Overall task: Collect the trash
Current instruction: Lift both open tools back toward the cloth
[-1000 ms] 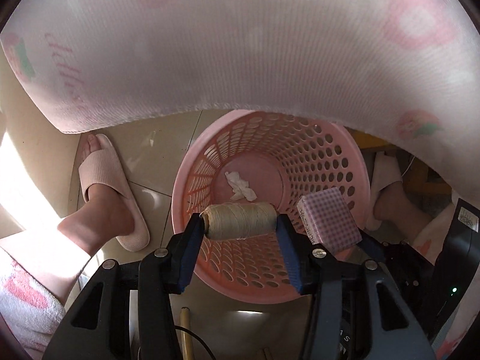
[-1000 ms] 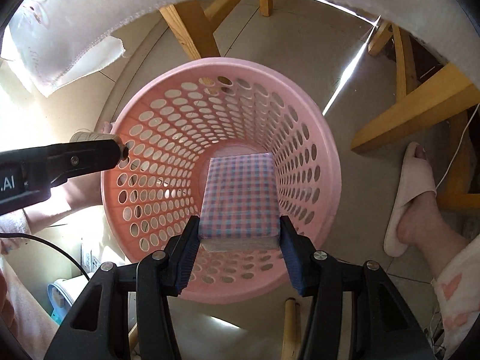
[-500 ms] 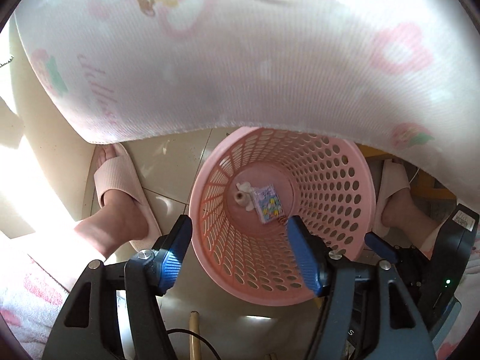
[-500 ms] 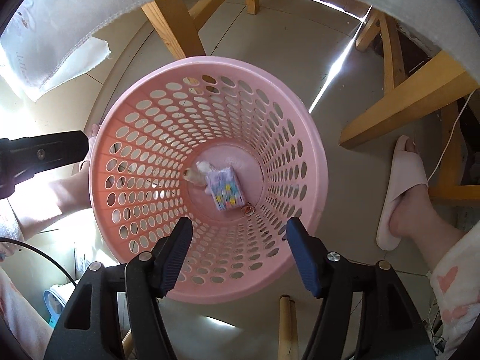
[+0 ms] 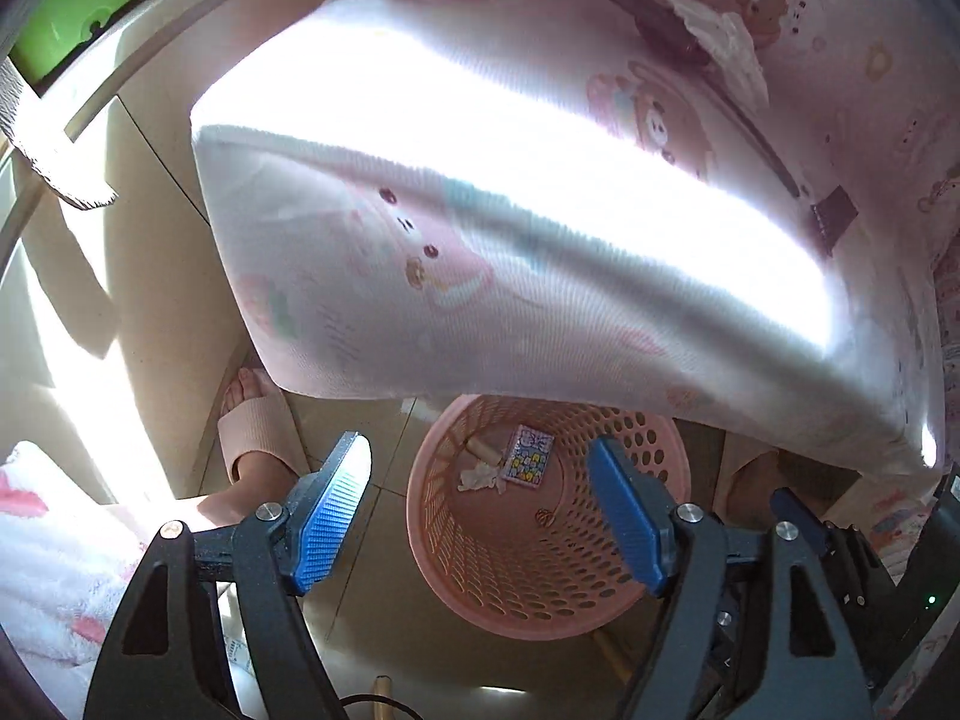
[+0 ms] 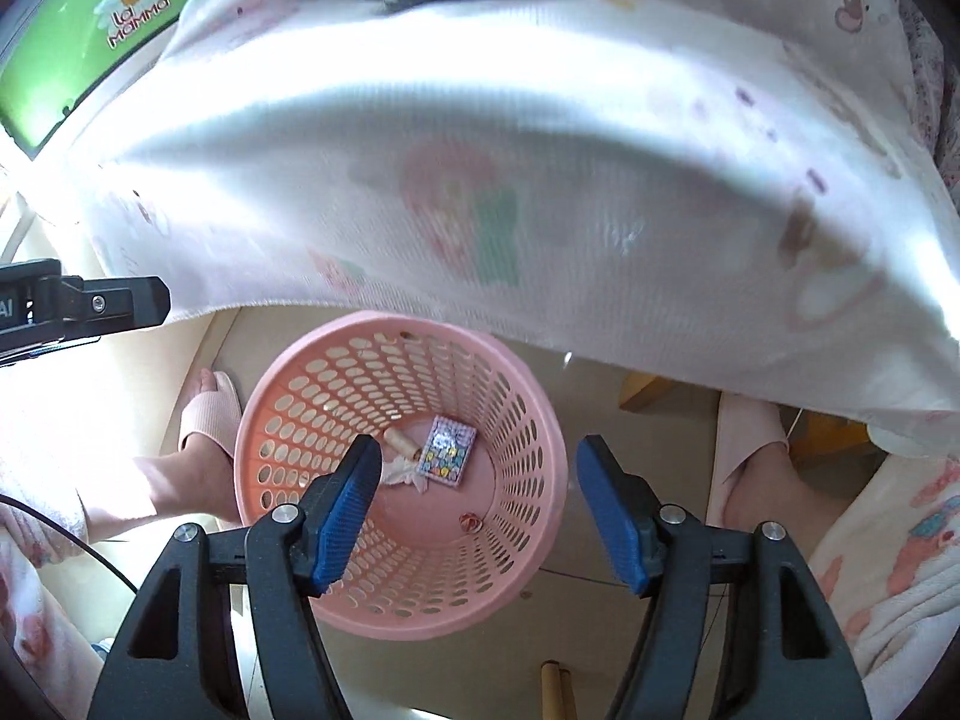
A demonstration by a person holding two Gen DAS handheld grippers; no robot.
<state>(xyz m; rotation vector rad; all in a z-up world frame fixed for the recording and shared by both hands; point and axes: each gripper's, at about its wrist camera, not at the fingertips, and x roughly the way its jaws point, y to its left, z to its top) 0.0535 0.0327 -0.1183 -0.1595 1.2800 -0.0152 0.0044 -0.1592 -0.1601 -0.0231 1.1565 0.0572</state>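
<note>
While both tools hang over the floor, nothing between either pair of jaws. Left gripper [image 5: 477, 513]: black moulded arms, ribbed blue pads [image 5: 333, 531], jaws opening, empty. Right gripper [image 6: 480, 513]: same build, blue pads [image 6: 348, 516] ridged, jaws likewise opening, empty.

Below and beyond the tips: round pink plastic basket [image 6: 528, 420], walls tapering and pierced with oval holes, standing upright on pale glossy floor tiles [image 5: 354, 438]. On its solid bottom, the collected trash: flat rectangular packet [image 6: 447, 459] with a colourful printed face; beige cylindrical spool of thread [image 6: 401, 441] lying on its side just beside the packet; crumpled white tissue [image 6: 405, 476] touching the spool's end; small reddish curled scrap [image 6: 471, 521] apart from these, nearer the wall.

Flanking the basket: two feet in soft ribbed pink slippers [image 6: 207, 414], one on each side. Wooden stick end [image 6: 555, 690] on the floor at the near edge.

Farther off: table edge draped in a white, finely woven tablecloth [image 6: 540, 180] with faded pink cartoon prints, overhanging the basket's far rim. Green board [image 6: 102, 30] with a daisy mark at upper left.
</note>
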